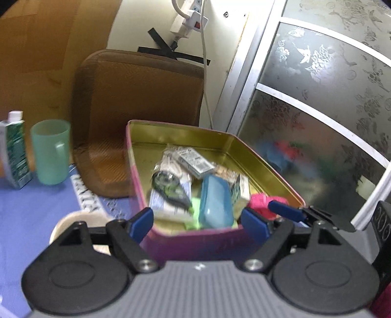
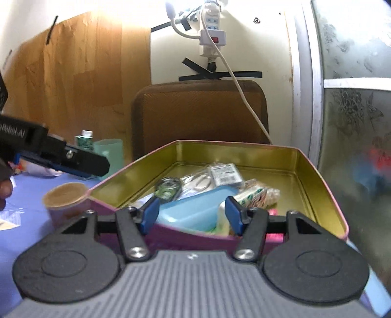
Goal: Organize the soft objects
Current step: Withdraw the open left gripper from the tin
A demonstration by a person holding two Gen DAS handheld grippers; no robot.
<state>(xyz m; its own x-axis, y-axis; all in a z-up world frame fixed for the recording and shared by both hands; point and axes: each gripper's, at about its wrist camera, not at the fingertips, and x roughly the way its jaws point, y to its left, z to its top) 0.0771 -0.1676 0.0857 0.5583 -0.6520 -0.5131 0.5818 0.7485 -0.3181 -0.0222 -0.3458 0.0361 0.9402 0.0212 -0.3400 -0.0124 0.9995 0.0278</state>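
Note:
A pink tin [image 1: 195, 238] with a gold inside stands on the blue cloth. It holds a light blue case [image 1: 215, 203], a green tape dispenser [image 1: 168, 183], several packets and a fluffy pink soft thing [image 1: 259, 201] in its near right corner. My left gripper [image 1: 198, 223] is open at the tin's near wall, with nothing between its pads. One blue finger of the right gripper [image 1: 283, 209] lies beside the pink thing. In the right wrist view my right gripper [image 2: 192, 216] is open over the tin's [image 2: 317, 186] near rim, the blue case [image 2: 193, 210] beyond it. The left gripper [image 2: 73, 161] shows at the left.
A green cup [image 1: 50, 151] and a toothpaste tube [image 1: 16, 149] stand at the left. A round cork-topped container [image 2: 66, 195] sits left of the tin. Behind are a brown cushion [image 1: 139, 110], a power strip with a cord [image 1: 188, 22] and a frosted glass door [image 1: 317, 97].

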